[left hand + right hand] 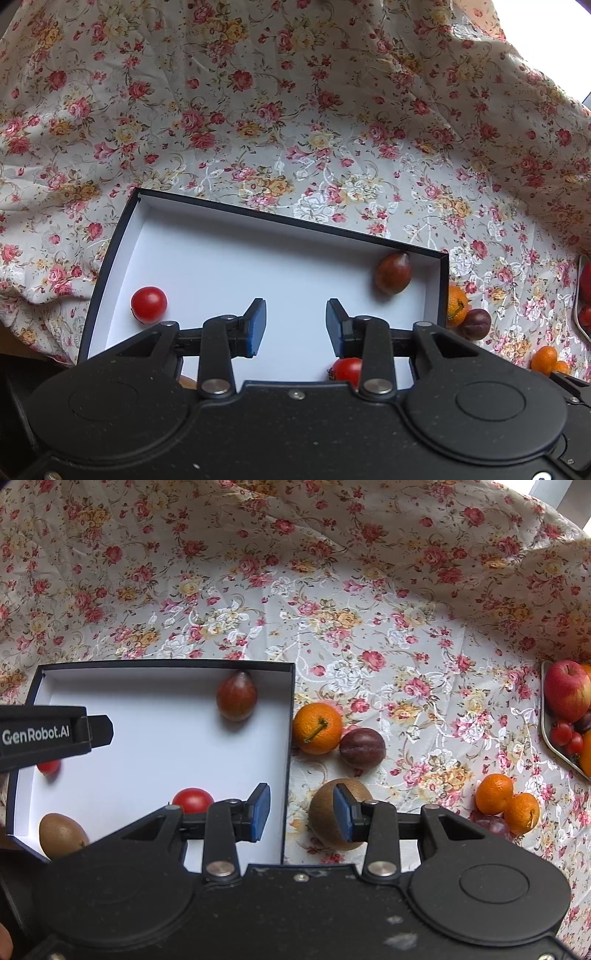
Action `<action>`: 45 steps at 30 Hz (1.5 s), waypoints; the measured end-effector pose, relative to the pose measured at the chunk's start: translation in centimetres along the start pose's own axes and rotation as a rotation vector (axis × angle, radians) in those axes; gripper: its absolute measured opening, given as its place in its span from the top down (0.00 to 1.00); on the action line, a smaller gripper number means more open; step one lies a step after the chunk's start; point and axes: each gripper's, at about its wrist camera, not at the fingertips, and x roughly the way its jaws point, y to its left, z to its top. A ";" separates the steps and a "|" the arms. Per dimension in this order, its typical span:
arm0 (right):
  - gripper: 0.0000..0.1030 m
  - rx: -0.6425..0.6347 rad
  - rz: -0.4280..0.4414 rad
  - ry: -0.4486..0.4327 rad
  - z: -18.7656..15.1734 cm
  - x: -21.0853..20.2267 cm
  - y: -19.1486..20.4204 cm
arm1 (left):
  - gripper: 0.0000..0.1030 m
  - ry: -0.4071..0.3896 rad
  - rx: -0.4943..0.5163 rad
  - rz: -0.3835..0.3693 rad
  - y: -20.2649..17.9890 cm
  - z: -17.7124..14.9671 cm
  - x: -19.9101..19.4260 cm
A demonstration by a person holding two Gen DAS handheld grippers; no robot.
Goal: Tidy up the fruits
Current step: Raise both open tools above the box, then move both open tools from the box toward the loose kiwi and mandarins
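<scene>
Left gripper [295, 325] hangs over the box [110, 254], jaws wide, nothing held; right gripper [301, 812] equally wide and bare, straddling the box's right wall with a kiwi [332, 819] behind its right finger. Risk: closing here clips the wall or nudges the kiwi away. Box holds tomatoes [149, 304], kiwi, dark fruit; orange [317, 728], plum [362, 747], mandarins [494, 794] loose right, tray [546, 734] far right

Both wrist cameras look down and forward along their fingers from close above a floral cloth [295, 110]. The left view centres the white-lined box [258, 266]; the right view, set farther right, holds it [155, 738] at lower left. Both share the box and a dark oval fruit [393, 273] [236, 698].
</scene>
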 end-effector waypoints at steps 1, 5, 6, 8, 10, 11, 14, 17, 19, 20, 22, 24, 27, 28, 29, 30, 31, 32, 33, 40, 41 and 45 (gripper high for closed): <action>0.61 0.006 -0.005 0.000 0.0 -0.1 -0.4 | 0.57 -0.003 0.008 0.001 -0.4 -0.1 0.0; 0.61 0.039 -0.024 -0.001 -0.1 -0.5 -2.3 | 0.57 -0.005 0.035 0.000 -1.9 -0.3 -0.1; 0.61 0.047 -0.027 0.001 -0.2 -0.6 -2.8 | 0.57 -0.004 0.042 -0.003 -2.4 -0.3 -0.1; 0.61 0.071 -0.030 0.004 -0.2 -0.8 -4.0 | 0.57 -0.001 0.053 -0.004 -3.1 -0.4 -0.1; 0.61 0.102 -0.029 0.008 -0.3 -1.0 -5.3 | 0.57 0.001 0.064 0.000 -3.9 -0.5 -0.2; 0.61 0.118 -0.027 0.009 -0.3 -1.1 -6.0 | 0.57 0.001 0.070 0.001 -4.3 -0.6 -0.2; 0.61 0.169 -0.029 0.009 -0.3 -1.3 -8.2 | 0.57 0.005 0.092 -0.005 -5.4 -0.8 -0.2; 0.61 0.209 -0.040 0.012 -0.5 -1.6 -10.2 | 0.57 0.018 0.111 -0.029 -6.6 -1.1 -0.1; 0.61 0.234 -0.047 0.015 -0.6 -1.7 -11.5 | 0.57 0.025 0.129 -0.046 -7.5 -1.4 -0.1; 0.61 0.246 -0.050 0.016 -0.7 -1.7 -12.0 | 0.57 0.027 0.141 -0.052 -8.0 -1.6 -0.1; 0.61 0.270 -0.055 0.021 -1.0 -1.9 -13.3 | 0.57 0.033 0.165 -0.062 -9.0 -2.0 0.0; 0.61 0.295 -0.055 0.029 -1.3 -1.9 -14.5 | 0.57 0.042 0.186 -0.077 -10.0 -2.4 0.1; 0.61 0.339 -0.048 0.044 -1.7 -1.8 -16.2 | 0.57 0.069 0.206 -0.108 -11.3 -2.9 0.3; 0.61 0.355 -0.049 0.048 -1.9 -1.7 -16.7 | 0.57 0.077 0.210 -0.115 -11.7 -3.0 0.5; 0.61 0.368 -0.053 0.050 -2.1 -1.7 -17.2 | 0.57 0.084 0.216 -0.122 -12.2 -3.2 0.6; 0.61 0.377 -0.058 0.052 -2.3 -1.8 -17.7 | 0.57 0.089 0.221 -0.126 -12.6 -3.4 0.7; 0.61 0.385 -0.064 0.053 -2.5 -1.8 -18.1 | 0.57 0.094 0.227 -0.129 -13.0 -3.5 0.8; 0.61 0.392 -0.070 0.054 -2.7 -1.8 -18.5 | 0.57 0.097 0.232 -0.131 -13.4 -3.7 0.8; 0.61 0.397 -0.074 0.055 -2.8 -1.9 -18.9 | 0.57 0.100 0.237 -0.132 -13.8 -3.8 0.9; 0.61 0.449 -0.100 0.066 -4.3 -2.0 -21.8 | 0.57 0.112 0.282 -0.141 -16.5 -5.4 1.2; 0.61 0.457 -0.103 0.069 -4.6 -2.0 -22.2 | 0.57 0.114 0.290 -0.137 -16.8 -5.6 1.3; 0.61 0.473 -0.111 0.077 -5.5 -2.1 -23.4 | 0.57 0.116 0.319 -0.099 -17.5 -6.3 2.1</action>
